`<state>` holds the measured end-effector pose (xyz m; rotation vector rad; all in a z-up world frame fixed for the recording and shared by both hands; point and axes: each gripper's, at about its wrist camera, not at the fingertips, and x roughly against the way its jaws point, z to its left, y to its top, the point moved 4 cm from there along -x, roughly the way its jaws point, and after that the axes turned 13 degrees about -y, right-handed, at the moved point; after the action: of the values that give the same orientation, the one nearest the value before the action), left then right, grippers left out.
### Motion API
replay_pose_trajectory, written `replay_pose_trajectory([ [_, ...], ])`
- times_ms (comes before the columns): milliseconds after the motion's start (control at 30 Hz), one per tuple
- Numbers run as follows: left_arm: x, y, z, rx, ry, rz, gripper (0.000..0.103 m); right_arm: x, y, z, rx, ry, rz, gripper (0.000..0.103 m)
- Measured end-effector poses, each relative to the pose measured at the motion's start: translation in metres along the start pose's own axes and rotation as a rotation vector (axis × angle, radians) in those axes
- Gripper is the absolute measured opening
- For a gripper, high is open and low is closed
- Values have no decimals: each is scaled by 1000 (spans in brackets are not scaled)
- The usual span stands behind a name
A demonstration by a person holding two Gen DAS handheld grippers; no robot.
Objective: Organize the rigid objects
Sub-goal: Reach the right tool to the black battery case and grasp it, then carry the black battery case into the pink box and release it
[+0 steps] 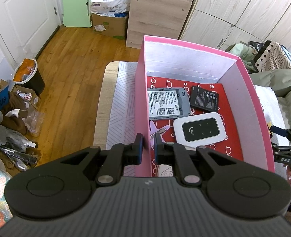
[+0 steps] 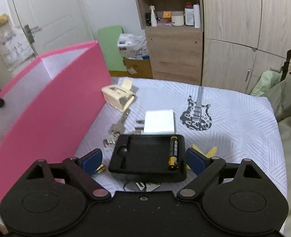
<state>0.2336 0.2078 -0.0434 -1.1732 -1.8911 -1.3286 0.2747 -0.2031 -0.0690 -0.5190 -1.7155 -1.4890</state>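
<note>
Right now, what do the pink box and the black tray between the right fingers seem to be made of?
Pink box: likely cardboard, matte; thin flat walls, pink outside, white inside with a ragged paper edge. Black tray: probably moulded plastic, matte; rounded corners and shaped recesses, one holding an AA battery.

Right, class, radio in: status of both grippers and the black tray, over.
Left gripper shut on pink box wall. Right gripper open, straddling black tray, pads not touching; battery inside. White charger just beyond, nothing blocking.
</note>
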Motion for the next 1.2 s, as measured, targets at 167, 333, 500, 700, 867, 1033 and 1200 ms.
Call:
replay_pose_trajectory([
  [167, 0, 0, 0, 0, 0, 0, 9, -10, -5, 10, 56, -43, 4, 97],
  [333, 0, -1, 0, -1, 1, 0, 9, -24, -3, 10, 68, -51, 34, 97],
  [500, 0, -1, 0, -1, 1, 0, 9, -30, -1, 10, 74, -58, 37, 95],
  [700, 0, -1, 0, 0, 0, 0, 9, -16, 0, 12, 115, -50, 3, 95],
  [867, 0, -1, -1, 0, 0, 0, 9, -1, 1, 15, 148, -60, -6, 95],
  [1033, 0, -1, -1, 2, -6, -3, 9, 31, 16, 19, 203, -56, -62, 95],
  [1200, 0, -1, 1, -1, -12, -2, 9, 78, 46, 34, 288, 22, -171, 95],
])
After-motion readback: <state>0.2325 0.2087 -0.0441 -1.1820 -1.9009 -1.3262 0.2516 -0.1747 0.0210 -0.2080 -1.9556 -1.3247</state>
